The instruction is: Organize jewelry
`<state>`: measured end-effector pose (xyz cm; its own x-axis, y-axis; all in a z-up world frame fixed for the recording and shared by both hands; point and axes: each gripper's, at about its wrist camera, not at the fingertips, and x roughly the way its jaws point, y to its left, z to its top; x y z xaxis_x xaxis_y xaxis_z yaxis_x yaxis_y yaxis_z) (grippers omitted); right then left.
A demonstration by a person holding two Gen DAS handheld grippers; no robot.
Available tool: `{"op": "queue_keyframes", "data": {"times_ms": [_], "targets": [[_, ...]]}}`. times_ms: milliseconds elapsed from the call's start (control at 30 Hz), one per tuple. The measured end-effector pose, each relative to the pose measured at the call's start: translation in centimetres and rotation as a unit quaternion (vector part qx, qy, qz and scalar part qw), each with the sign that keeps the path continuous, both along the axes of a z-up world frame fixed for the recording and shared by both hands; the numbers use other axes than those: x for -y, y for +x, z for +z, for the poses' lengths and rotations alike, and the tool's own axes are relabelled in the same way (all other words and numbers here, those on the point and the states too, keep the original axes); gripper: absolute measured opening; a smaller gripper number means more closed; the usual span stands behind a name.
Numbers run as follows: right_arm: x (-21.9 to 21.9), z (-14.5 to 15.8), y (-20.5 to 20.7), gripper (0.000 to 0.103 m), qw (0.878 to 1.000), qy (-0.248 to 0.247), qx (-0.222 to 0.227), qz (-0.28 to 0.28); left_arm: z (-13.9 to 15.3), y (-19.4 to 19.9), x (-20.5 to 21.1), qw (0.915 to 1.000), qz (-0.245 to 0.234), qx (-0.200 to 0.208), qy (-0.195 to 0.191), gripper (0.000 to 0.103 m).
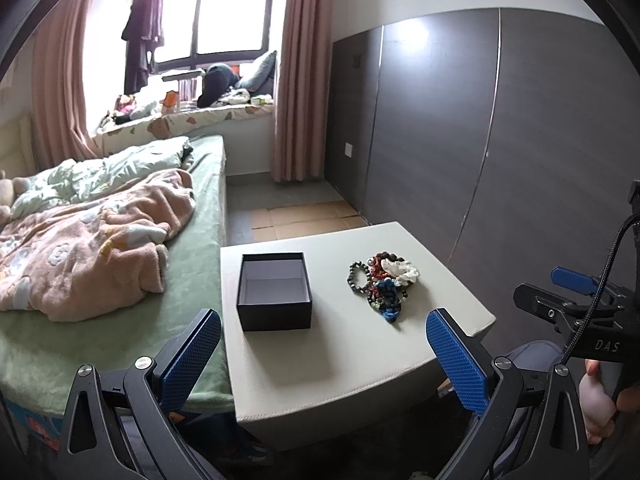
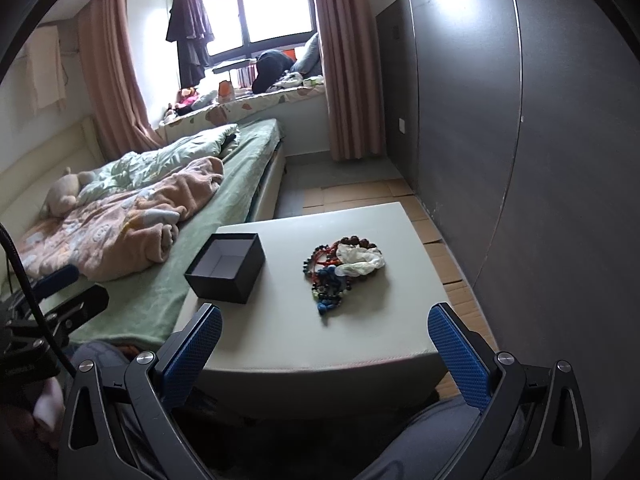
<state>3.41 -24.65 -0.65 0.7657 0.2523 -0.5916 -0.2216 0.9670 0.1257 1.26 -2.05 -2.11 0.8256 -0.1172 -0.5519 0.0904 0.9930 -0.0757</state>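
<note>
An open, empty black box with a pale lining stands on the left part of a grey-white table. A heap of jewelry lies to its right: dark bead bracelets, red and blue beads and a white scrunchie. The box and the jewelry heap also show in the right wrist view, on the table. My left gripper is open and empty, above the table's near edge. My right gripper is open and empty, short of the near edge, with the heap ahead of it.
A bed with a green sheet and a pink blanket touches the table's left side. A dark panelled wall runs along the right. The right gripper's body shows at the left view's right edge. Cardboard sheets lie on the floor.
</note>
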Motion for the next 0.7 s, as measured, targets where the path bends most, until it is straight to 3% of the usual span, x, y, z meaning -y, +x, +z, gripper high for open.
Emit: {"op": "queue_keyframes", "data": {"times_ms": [167,400,700], "targets": [[1.5,-1.2,1.8,0.102,1.000,0.002,-0.017,-0.014,-1.3,2.4,0.3,0.9994,-0.023,-0.022,-0.013,0.102],[4.0,-3.5,5.5,0.090,0.998,0.023,-0.059,-0.025,-3.1,6.7,0.6,0.9970,-0.045,-0.053,-0.035,0.102],[5.2,-5.6,10.7,0.083,0.992,0.065,-0.102,-0.024,-3.9,12.6,1.6,0.9930,-0.070,-0.082,-0.048,0.090]]}}
